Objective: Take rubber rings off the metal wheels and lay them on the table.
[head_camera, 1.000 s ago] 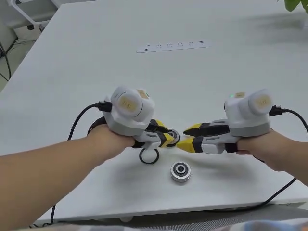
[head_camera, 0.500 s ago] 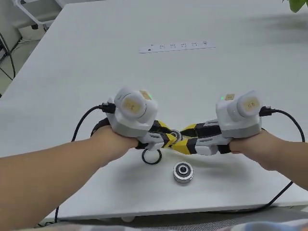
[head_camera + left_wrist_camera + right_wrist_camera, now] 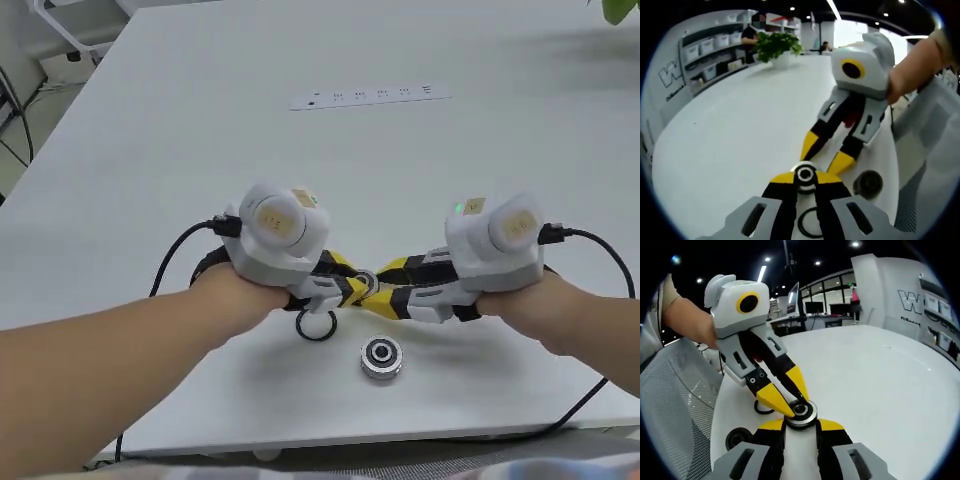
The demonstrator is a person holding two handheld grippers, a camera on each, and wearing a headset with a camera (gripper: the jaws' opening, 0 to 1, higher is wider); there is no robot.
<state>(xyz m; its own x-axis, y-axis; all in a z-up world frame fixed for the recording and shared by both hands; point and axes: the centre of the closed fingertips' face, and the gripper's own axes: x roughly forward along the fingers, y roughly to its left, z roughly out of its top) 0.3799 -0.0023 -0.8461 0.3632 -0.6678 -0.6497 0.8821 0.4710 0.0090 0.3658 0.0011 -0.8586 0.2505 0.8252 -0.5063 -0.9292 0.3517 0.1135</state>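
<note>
In the lower centre of the head view we see the left tongs [image 3: 350, 290] and the right tongs [image 3: 388, 299] meeting tip to tip over the tabletop [image 3: 180, 140]. The left tongs are clamped on a small metal wheel [image 3: 805, 174]. In the right gripper view the right tongs stand narrow, one jaw on each side of that wheel. Whether they press on it, we cannot tell. Just below the left tongs a loose black rubber ring [image 3: 316, 326] lies flat on the tabletop. A second wheel [image 3: 381, 358] lies near it toward the bottom centre, apart from the ring. A power strip [image 3: 368, 97] sits at the upper centre.
</note>
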